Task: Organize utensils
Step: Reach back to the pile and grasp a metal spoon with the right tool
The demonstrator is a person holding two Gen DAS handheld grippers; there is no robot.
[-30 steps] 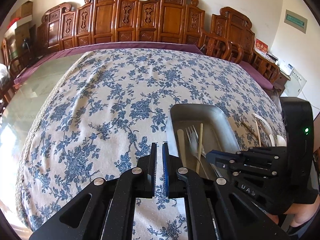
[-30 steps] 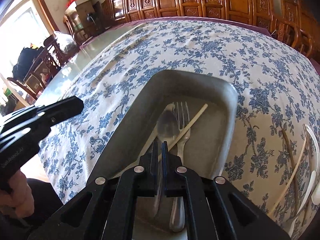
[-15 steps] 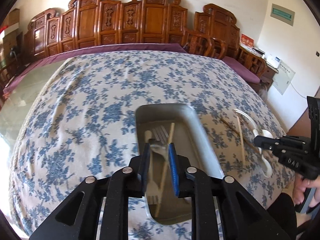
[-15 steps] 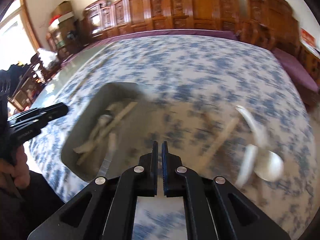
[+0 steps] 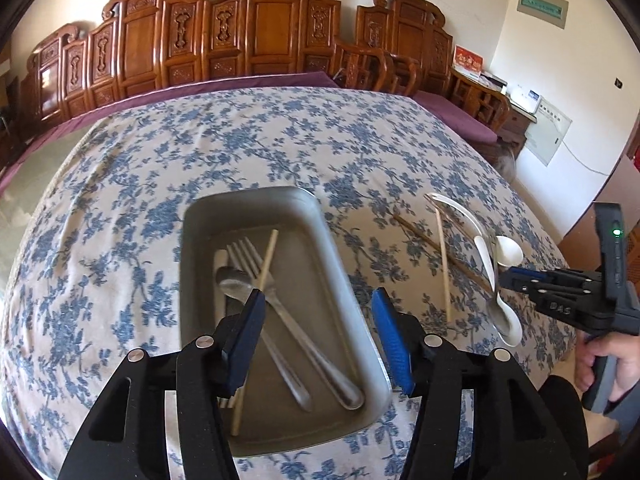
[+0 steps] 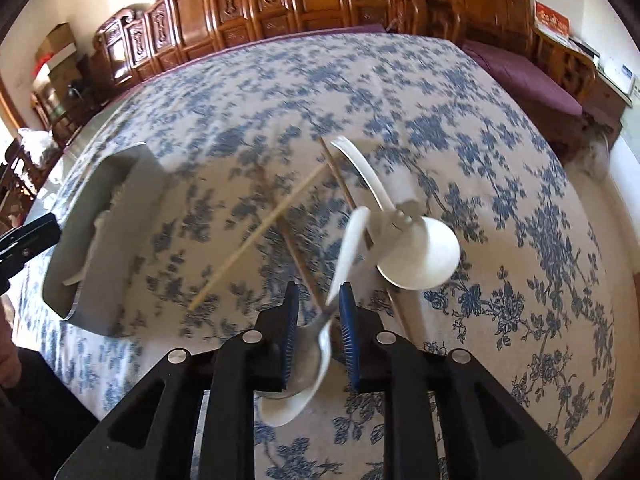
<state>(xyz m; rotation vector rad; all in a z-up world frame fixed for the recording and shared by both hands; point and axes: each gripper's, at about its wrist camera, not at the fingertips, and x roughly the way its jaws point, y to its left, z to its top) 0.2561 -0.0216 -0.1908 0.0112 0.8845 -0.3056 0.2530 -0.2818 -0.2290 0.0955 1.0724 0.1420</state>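
Note:
A grey metal tray (image 5: 328, 240) on the floral tablecloth holds a metal fork (image 5: 280, 292), a metal spoon (image 5: 236, 280) and a pale chopstick (image 5: 262, 272). My left gripper (image 5: 318, 324) is open, its jaws straddling the tray's right wall near the front. To the right lie two white spoons (image 6: 416, 248), a pale chopstick (image 6: 260, 232) and dark chopsticks (image 6: 340, 184). My right gripper (image 6: 318, 320) is open, its jaws on either side of a white spoon (image 6: 344, 252) with a metal spoon (image 6: 312, 352) under it. The tray also shows at the left of the right wrist view (image 6: 120, 216).
The round table (image 5: 280, 128) is covered by the blue floral cloth, with a purple cloth edge behind. Carved wooden chairs (image 5: 260, 32) line the far wall. A cabinet with boxes stands at the right (image 5: 532, 100). The table's front edge is close below both grippers.
My left gripper has opened wide and moved right over the tray. My right gripper has swung right from the tray to the loose spoons and opened around one.

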